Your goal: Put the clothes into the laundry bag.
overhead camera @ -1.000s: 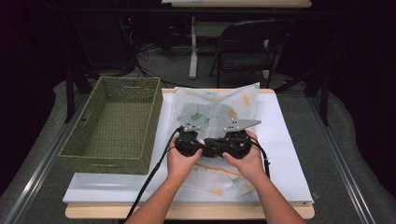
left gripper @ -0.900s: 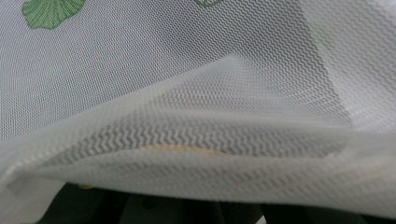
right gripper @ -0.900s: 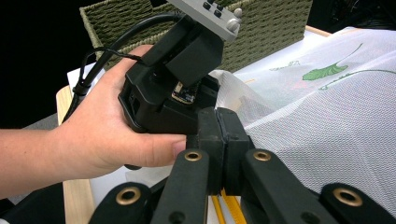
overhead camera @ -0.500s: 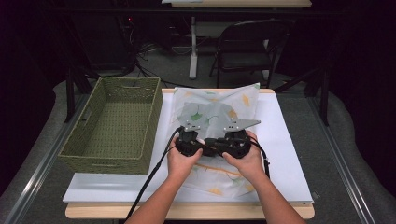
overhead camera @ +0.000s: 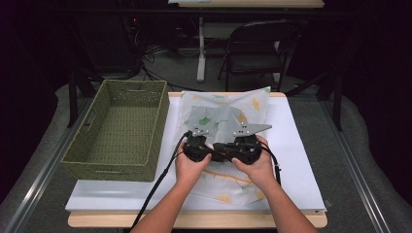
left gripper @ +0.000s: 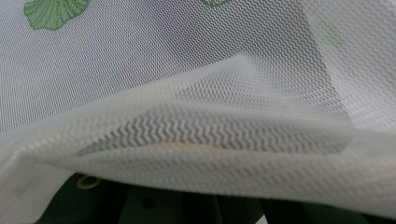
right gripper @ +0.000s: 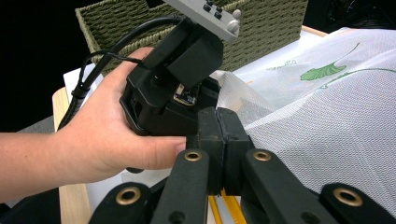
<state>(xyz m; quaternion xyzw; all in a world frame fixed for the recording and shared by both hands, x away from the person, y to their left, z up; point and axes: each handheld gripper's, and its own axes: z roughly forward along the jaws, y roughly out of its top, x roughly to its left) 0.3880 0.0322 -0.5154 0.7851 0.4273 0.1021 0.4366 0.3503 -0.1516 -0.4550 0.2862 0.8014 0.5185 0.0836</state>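
Tongs side by side over the table's [overhead camera: 194, 221] middle, one pair in each hand, noses toward twelve o'clock.

Far out at nine o'clock from them, on the table's left part: green woven basket [overhead camera: 109, 169], long sides running twelve to six. Under its right edge and on toward three o'clock: white sheet [overhead camera: 296, 145] covering most of the tabletop.

Next, left tongs [overhead camera: 198, 136], gripped from six o'clock by left hand [overhead camera: 190, 167], black cable trailing off toward seven o'clock. From the left gripper view, tips buried under a fold of cloth [left gripper: 187, 70]; spread or pinching, cannot tell. From the right gripper view, same left tongs [right gripper: 210, 88] with mesh bunched up against the nose, left hand [right gripper: 102, 140] wrapped round the black body, basket [right gripper: 261, 28] behind at twelve o'clock.

Centre: white mesh cloth [overhead camera: 223, 109] printed with green and yellow leaves, spread on the sheet from the far table edge at twelve o'clock down to near the front edge at six, passing beneath both pairs of tongs and both hands.

Just at three o'clock of the left pair, bodies touching or nearly so: right tongs [overhead camera: 245, 138] in right hand [overhead camera: 255, 167]. Seen in the right gripper view, right tongs [right gripper: 219, 116] pressed together, pad against pad, with cloth [right gripper: 327, 116] lying beyond and at three o'clock; whether any mesh caught between the pads, cannot tell.

Beyond the table at one o'clock: dark folding chair [overhead camera: 257, 48].
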